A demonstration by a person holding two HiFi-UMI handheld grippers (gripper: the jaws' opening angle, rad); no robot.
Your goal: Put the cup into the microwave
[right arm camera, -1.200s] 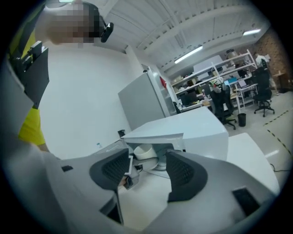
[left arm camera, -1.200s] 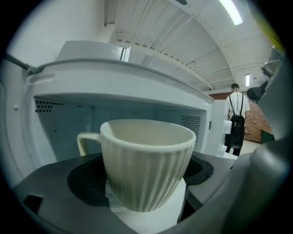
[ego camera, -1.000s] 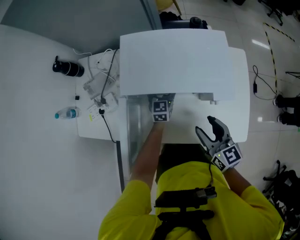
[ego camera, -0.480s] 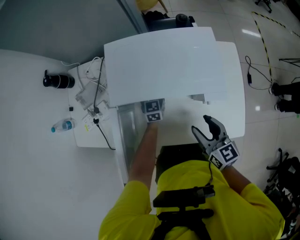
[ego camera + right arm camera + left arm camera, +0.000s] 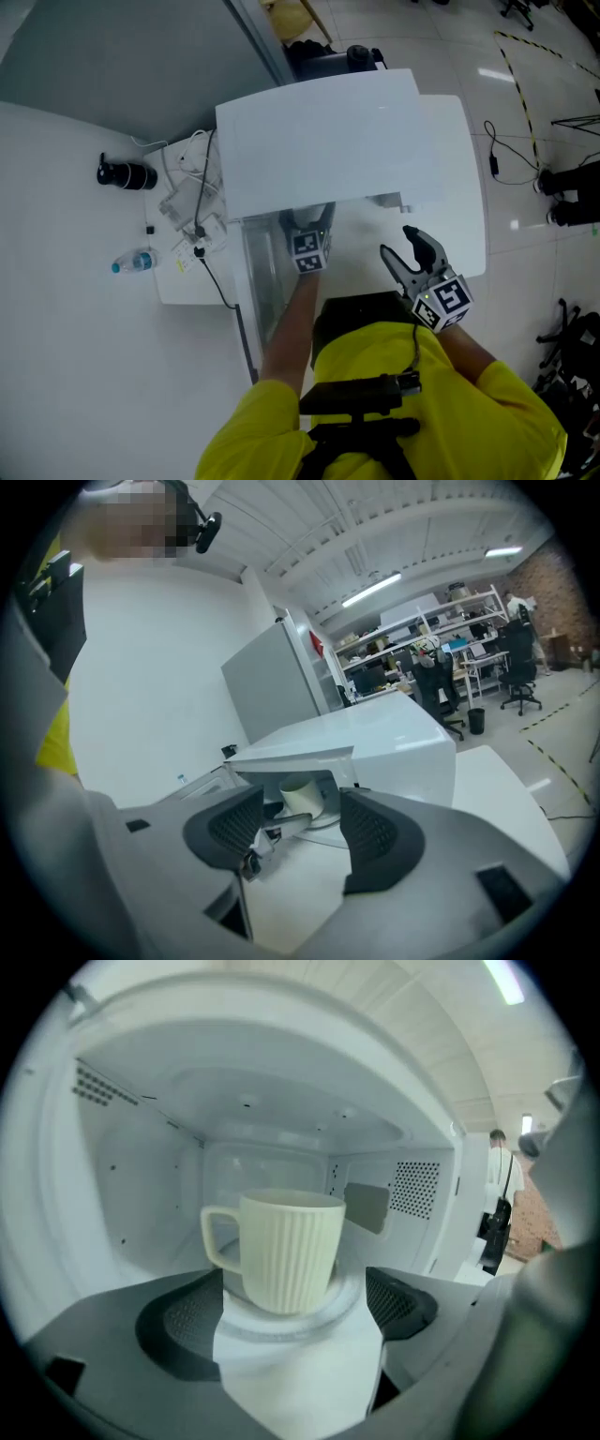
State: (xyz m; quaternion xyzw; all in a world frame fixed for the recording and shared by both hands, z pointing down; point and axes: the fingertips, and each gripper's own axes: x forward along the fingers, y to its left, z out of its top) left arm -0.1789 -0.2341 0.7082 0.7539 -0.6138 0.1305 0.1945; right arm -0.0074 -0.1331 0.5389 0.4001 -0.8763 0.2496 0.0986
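1. The ribbed cream cup (image 5: 281, 1251) stands upright inside the microwave (image 5: 328, 141), on the round turntable (image 5: 349, 1309), handle to the left.
2. The left gripper (image 5: 292, 1324) sits at the cavity mouth with its jaws spread wide. Neither pad touches the cup, which stands just beyond the tips, so the gripper holds nothing.
3. The right gripper (image 5: 405, 248) hangs outside, in front of the microwave, jaws well apart and empty.
4. Judgement: the cup is placed, and the step in hand is drawing the left gripper clear. It should come straight back and level, with the jaws kept wide so neither pad clips the handle or the ribbed wall.
5. The wide-angle view distorts depth, so whether the cup sits centred on the turntable cannot be confirmed.
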